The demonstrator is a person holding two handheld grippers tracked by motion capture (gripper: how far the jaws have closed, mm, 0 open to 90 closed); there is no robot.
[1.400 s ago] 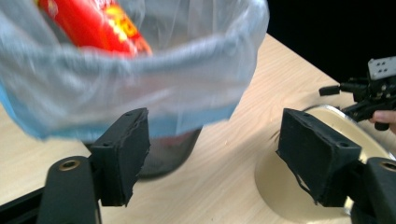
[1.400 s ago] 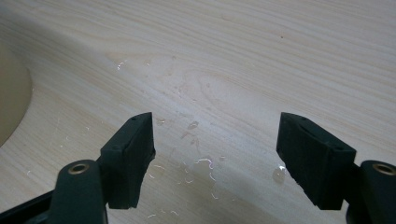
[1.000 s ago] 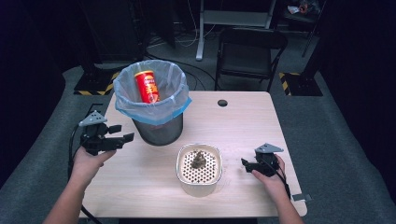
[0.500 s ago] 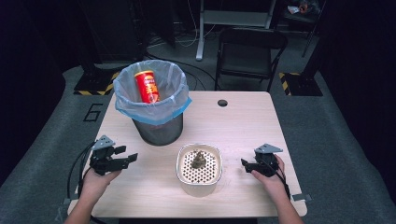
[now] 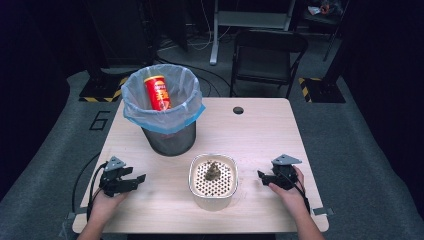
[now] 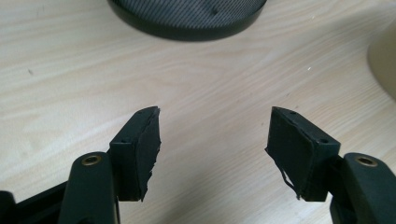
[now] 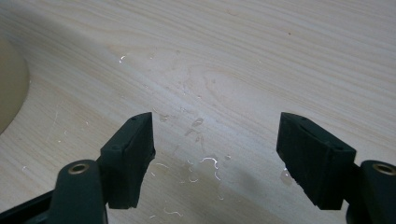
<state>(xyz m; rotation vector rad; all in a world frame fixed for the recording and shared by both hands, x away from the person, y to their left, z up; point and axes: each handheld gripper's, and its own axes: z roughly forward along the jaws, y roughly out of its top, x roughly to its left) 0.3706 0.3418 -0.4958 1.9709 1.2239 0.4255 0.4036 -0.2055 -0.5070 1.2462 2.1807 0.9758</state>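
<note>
Two grippers, high view: your left gripper [image 5: 131, 179] sits low at the table's near left corner, your right gripper [image 5: 264, 176] at the near right; neither has hold of anything.
Strainer bowl, high view: the cream bowl [image 5: 213, 175] stands between your two grippers, near the front edge, with a small brownish lump [image 5: 212, 171] on its perforated insert.
Bin, high view: the lined waste bin [image 5: 162, 111] stands behind the bowl and to its left, a red can [image 5: 157, 92] upright inside.
Left gripper view: your jaws stand wide apart over bare table [image 6: 210, 79] with nothing between them; the bin's dark base [image 6: 187, 18] lies ahead, the bowl's rim [image 6: 383, 60] off to the right.
Right gripper view: your jaws stand wide apart and empty above wood marked by small wet streaks [image 7: 205, 163]; the bowl's edge [image 7: 11, 88] shows at far left.
</note>
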